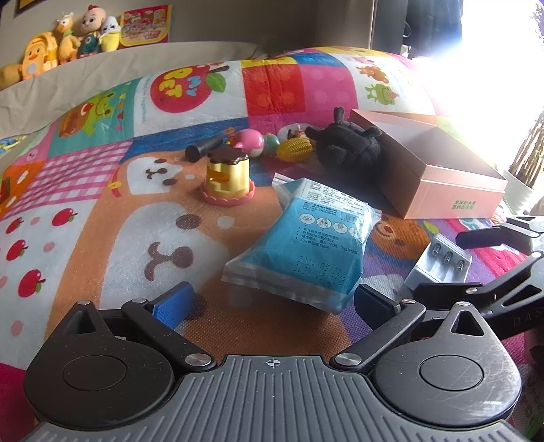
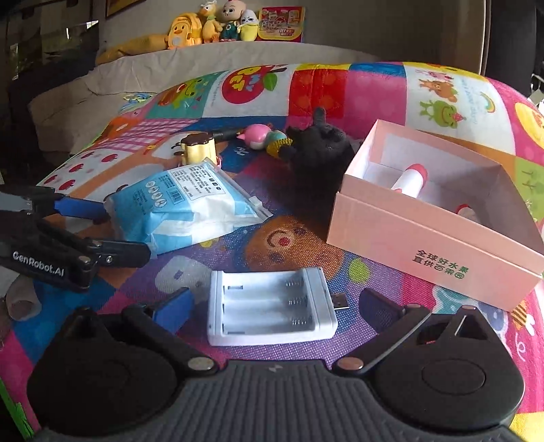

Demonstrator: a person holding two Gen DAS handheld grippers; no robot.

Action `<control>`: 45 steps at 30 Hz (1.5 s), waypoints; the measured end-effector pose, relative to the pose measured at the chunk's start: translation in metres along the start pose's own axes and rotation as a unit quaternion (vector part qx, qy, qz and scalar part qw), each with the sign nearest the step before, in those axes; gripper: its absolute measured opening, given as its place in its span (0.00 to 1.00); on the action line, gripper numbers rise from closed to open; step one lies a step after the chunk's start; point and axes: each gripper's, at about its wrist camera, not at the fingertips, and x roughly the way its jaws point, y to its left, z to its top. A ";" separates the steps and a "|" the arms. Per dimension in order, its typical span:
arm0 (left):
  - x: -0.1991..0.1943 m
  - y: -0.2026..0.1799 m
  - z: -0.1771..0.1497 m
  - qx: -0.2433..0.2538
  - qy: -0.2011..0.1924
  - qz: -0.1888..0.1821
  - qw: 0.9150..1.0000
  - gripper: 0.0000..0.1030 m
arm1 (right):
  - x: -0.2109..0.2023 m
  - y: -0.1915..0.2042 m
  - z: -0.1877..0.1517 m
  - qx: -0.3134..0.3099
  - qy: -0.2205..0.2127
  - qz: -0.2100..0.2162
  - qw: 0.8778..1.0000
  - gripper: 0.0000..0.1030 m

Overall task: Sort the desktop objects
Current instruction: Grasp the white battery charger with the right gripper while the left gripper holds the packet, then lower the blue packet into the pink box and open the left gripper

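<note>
My left gripper [image 1: 272, 301] is open, its fingers on either side of the near end of a blue mask packet [image 1: 299, 241] lying on the colourful mat; it also shows in the right wrist view [image 2: 98, 234] beside the packet [image 2: 183, 210]. My right gripper [image 2: 275, 307] is open around a white battery charger [image 2: 272, 306], seen in the left wrist view too [image 1: 442, 261]. An open pink box [image 2: 435, 244] holds a white-and-red tube [image 2: 409, 178]. A black plush toy [image 2: 318, 153] lies against the box.
A gold toy cake [image 1: 227, 176], a black cylinder [image 1: 204, 148], a pink ball [image 1: 250, 141] and a yellow toy corn [image 1: 294, 149] lie further back on the mat [image 1: 102, 204]. Plush toys [image 2: 210, 25] line the far ledge. Bright glare fills the left wrist view's right side.
</note>
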 end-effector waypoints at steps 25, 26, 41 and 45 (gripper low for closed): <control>0.030 -0.052 0.030 0.143 -0.001 -0.007 0.990 0.81 | -0.065 -0.034 -0.058 0.121 -0.001 -0.058 0.991 0.89; 0.029 -0.054 0.029 0.144 -0.003 -0.005 0.990 0.79 | -0.066 -0.035 -0.059 0.123 0.000 -0.061 0.991 0.89; -0.039 -0.077 0.011 0.162 -0.004 -0.065 0.985 0.59 | -0.101 -0.045 -0.065 0.128 -0.023 -0.107 0.986 0.89; -0.064 -0.100 0.045 0.164 -0.054 -0.103 0.979 0.59 | -0.128 -0.055 -0.057 0.122 -0.057 -0.139 0.981 0.89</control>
